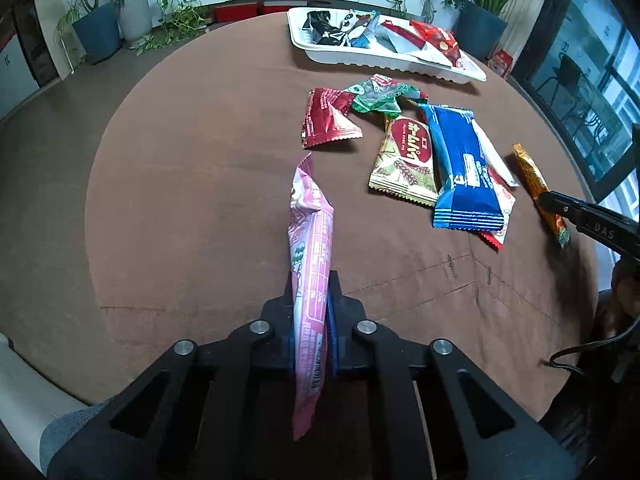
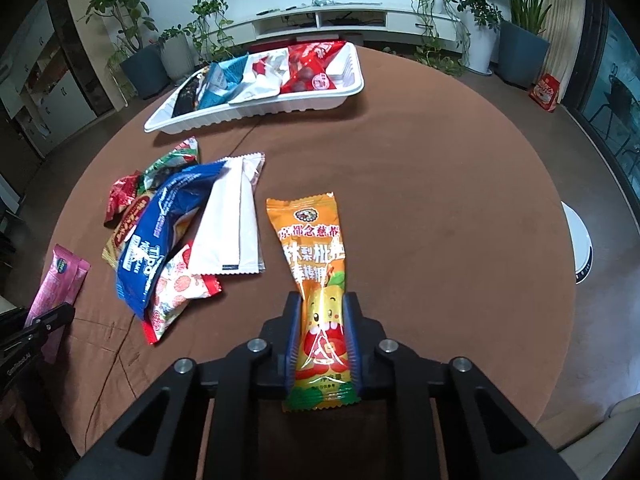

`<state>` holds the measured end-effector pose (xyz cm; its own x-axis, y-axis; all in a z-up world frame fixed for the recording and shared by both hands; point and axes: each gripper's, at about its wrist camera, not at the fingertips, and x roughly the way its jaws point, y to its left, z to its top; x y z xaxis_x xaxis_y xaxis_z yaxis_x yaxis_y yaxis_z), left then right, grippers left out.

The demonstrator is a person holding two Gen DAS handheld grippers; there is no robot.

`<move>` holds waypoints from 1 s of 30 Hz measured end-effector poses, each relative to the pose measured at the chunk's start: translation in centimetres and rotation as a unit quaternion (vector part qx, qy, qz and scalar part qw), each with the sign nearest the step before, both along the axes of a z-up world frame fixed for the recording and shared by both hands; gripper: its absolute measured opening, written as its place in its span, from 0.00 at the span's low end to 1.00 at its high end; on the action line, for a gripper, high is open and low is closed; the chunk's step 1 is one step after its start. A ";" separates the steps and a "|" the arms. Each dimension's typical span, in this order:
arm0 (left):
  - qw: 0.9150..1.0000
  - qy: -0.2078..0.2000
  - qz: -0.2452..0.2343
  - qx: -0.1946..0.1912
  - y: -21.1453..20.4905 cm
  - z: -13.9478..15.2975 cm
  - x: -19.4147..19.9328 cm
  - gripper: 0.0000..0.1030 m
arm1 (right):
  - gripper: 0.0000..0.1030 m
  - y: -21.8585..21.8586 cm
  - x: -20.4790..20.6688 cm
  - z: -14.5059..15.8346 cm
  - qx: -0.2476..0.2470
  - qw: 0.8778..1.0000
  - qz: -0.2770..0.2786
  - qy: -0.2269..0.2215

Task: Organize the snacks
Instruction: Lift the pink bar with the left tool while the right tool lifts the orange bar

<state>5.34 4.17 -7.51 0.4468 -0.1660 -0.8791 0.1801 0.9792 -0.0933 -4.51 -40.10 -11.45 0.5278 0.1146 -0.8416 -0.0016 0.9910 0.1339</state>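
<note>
The left gripper [image 1: 311, 312] was clamped tight on a pink packet [image 1: 310, 248], held on edge with its small print and barcode toward the camera, the text too fine to read. The right gripper [image 2: 322, 332] was closed on the lower half of an orange packet [image 2: 312, 248] printed with Chinese characters and a cartoon fruit face; whether its far end touched the cloth could not be told. Between the two, on the brown tablecloth [image 1: 200, 200], lay a loose pile: a blue packet [image 1: 460, 168] with white lettering, a beige packet [image 1: 408, 160] with a red label in Japanese script, a dark red packet [image 1: 326, 120], a green packet [image 1: 378, 94], a plain white wrapper [image 2: 236, 216] and a red-and-white packet [image 2: 176, 292] under the blue one, six in all, several overlapping. Beyond them sat one white tray [image 1: 360, 58] near the far edge of the round table, holding at least four packets, among them a panda-printed packet [image 1: 352, 26] and a red packet [image 2: 312, 64]. Bare cloth lay open left of the pink packet and right of the orange one, out to the table's rim.
</note>
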 end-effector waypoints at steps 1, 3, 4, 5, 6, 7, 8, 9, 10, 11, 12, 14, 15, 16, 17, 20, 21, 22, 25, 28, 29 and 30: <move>1.000 0.000 0.000 -0.004 0.0 0.0 0.0 0.09 | 0.21 0.0 -0.1 0.2 0.001 1.000 0.001 -0.004; 1.000 0.001 -0.001 -0.008 0.2 0.1 -0.1 0.09 | 0.21 -0.1 -0.1 0.4 0.006 1.000 0.001 -0.009; 1.000 -0.001 -0.001 -0.012 0.3 0.2 -0.1 0.09 | 0.21 -0.2 -0.1 0.4 0.007 1.000 0.000 -0.010; 1.000 -0.001 -0.001 -0.016 0.4 0.3 -0.2 0.09 | 0.21 -0.2 -0.2 0.5 0.009 1.000 0.000 -0.012; 1.000 -0.002 0.000 -0.019 0.5 0.4 -0.2 0.09 | 0.21 -0.3 -0.2 0.6 0.011 1.000 -0.001 -0.014; 1.000 -0.004 0.000 -0.023 0.6 0.5 -0.3 0.09 | 0.21 -0.4 -0.3 0.7 0.013 1.000 -0.003 -0.017; 1.000 -0.005 0.000 -0.025 0.7 0.7 -0.3 0.09 | 0.21 -0.5 -0.3 0.7 0.016 1.000 -0.004 -0.018; 1.000 -0.006 0.000 -0.025 0.7 0.8 -0.4 0.09 | 0.21 -0.6 -0.3 0.8 0.017 1.000 -0.005 -0.019; 1.000 -0.007 0.001 -0.025 0.7 1.0 -0.4 0.09 | 0.21 -0.7 -0.3 0.9 0.020 1.000 -0.006 -0.021; 1.000 -0.009 0.002 -0.029 0.8 1.3 -0.5 0.09 | 0.21 -0.7 -0.3 1.0 0.021 0.999 -0.007 -0.022; 0.999 -0.010 0.002 -0.032 1.0 1.5 -0.6 0.09 | 0.21 -0.8 -0.4 1.1 0.023 0.999 -0.007 -0.024; 0.999 -0.016 0.003 -0.033 1.0 2.1 -0.8 0.09 | 0.21 -0.9 -0.4 1.3 0.026 0.999 -0.008 -0.029; 0.999 -0.018 0.003 -0.035 1.0 2.3 -0.8 0.09 | 0.21 -0.9 -0.4 1.4 0.029 0.999 -0.009 -0.031; 0.999 -0.020 0.002 -0.039 1.1 2.6 -0.8 0.09 | 0.21 -1.1 -0.4 1.6 0.036 0.999 -0.009 -0.035; 0.999 -0.023 0.001 -0.044 1.1 3.0 -1.0 0.09 | 0.21 -1.1 -0.5 1.8 0.040 0.998 -0.010 -0.039; 0.998 -0.035 -0.003 -0.048 1.0 4.2 -0.9 0.09 | 0.21 -1.3 -0.4 2.4 0.054 0.997 -0.011 -0.052; 0.998 -0.038 -0.005 -0.051 0.9 4.5 -0.8 0.09 | 0.21 -1.4 -0.4 2.7 0.062 0.996 -0.012 -0.057; 0.998 -0.042 -0.007 -0.053 0.8 5.0 -0.7 0.09 | 0.21 -1.5 -0.4 3.0 0.068 0.996 -0.013 -0.061; 0.997 -0.058 -0.020 -0.053 0.2 6.6 -0.2 0.09 | 0.21 -1.8 -0.4 4.0 0.087 0.993 -0.014 -0.073; 0.995 -0.078 -0.035 -0.055 -0.9 8.7 1.2 0.09 | 0.21 -2.2 -0.2 5.4 0.100 0.991 -0.015 -0.087; 0.994 -0.083 -0.040 -0.057 -1.2 9.3 1.7 0.09 | 0.21 -2.3 0.0 5.8 0.103 0.990 -0.015 -0.091; 0.993 -0.088 -0.044 -0.059 -1.5 9.9 2.1 0.09 | 0.21 -2.4 0.1 6.2 0.106 0.990 -0.015 -0.094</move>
